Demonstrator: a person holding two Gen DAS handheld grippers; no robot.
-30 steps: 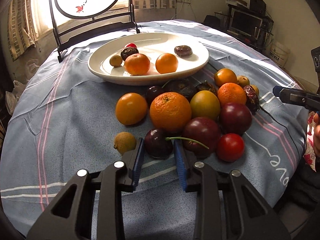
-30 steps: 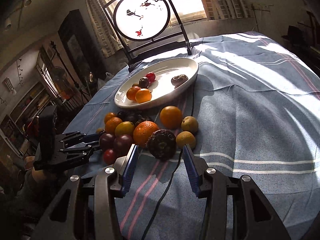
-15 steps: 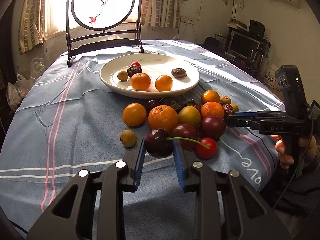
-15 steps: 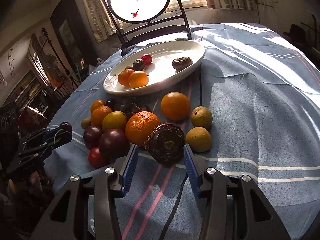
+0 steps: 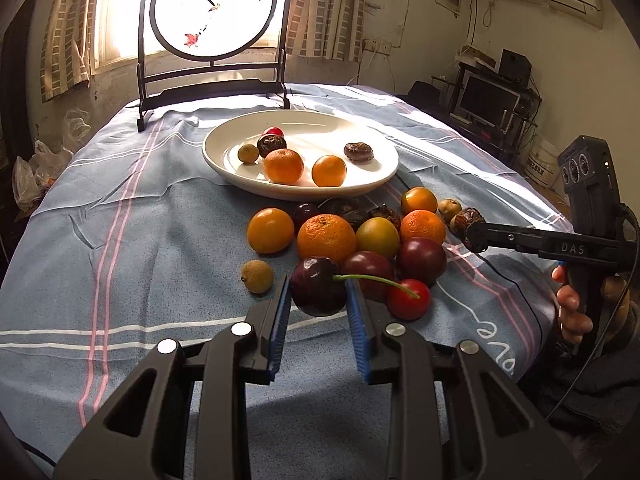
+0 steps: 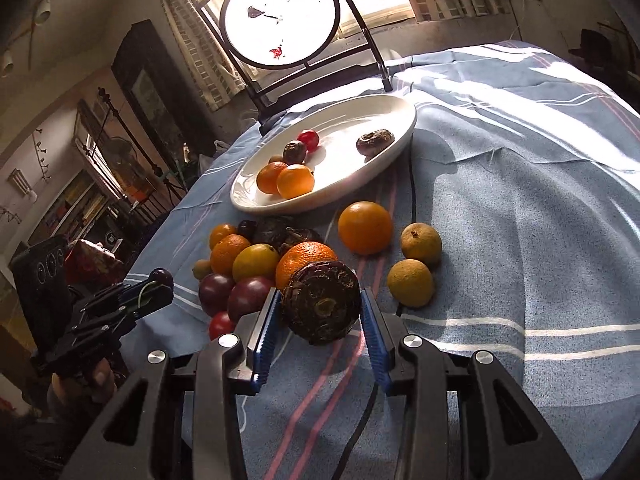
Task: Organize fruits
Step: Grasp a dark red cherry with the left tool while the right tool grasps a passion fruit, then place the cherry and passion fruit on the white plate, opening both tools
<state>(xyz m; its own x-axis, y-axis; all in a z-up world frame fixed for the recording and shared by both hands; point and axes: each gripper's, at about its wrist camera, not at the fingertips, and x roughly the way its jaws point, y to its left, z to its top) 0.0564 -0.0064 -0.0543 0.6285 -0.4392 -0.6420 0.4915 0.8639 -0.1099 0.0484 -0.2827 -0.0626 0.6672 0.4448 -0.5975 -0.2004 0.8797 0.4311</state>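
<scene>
My left gripper (image 5: 318, 304) is shut on a dark cherry (image 5: 318, 286) with a green stem and holds it above the cloth, near the front of the fruit pile (image 5: 352, 236). My right gripper (image 6: 318, 312) is shut on a dark brown water chestnut (image 6: 324, 300), held just off the cloth. It also shows in the left wrist view (image 5: 476, 236) at the right of the pile. The white oval plate (image 5: 372, 188) lies beyond the pile with several fruits in it. The left gripper shows in the right wrist view (image 6: 160, 282) with the cherry.
A round painted screen on a black stand (image 5: 212, 40) stands at the table's far edge behind the plate. Two brown longans (image 6: 416, 260) and an orange (image 6: 364, 228) lie right of the pile. A black cable (image 6: 412, 184) runs across the blue striped cloth (image 5: 120, 240).
My left gripper closed on the cherry and lifted it off the cloth. My right gripper closed in around the water chestnut and raised it slightly.
</scene>
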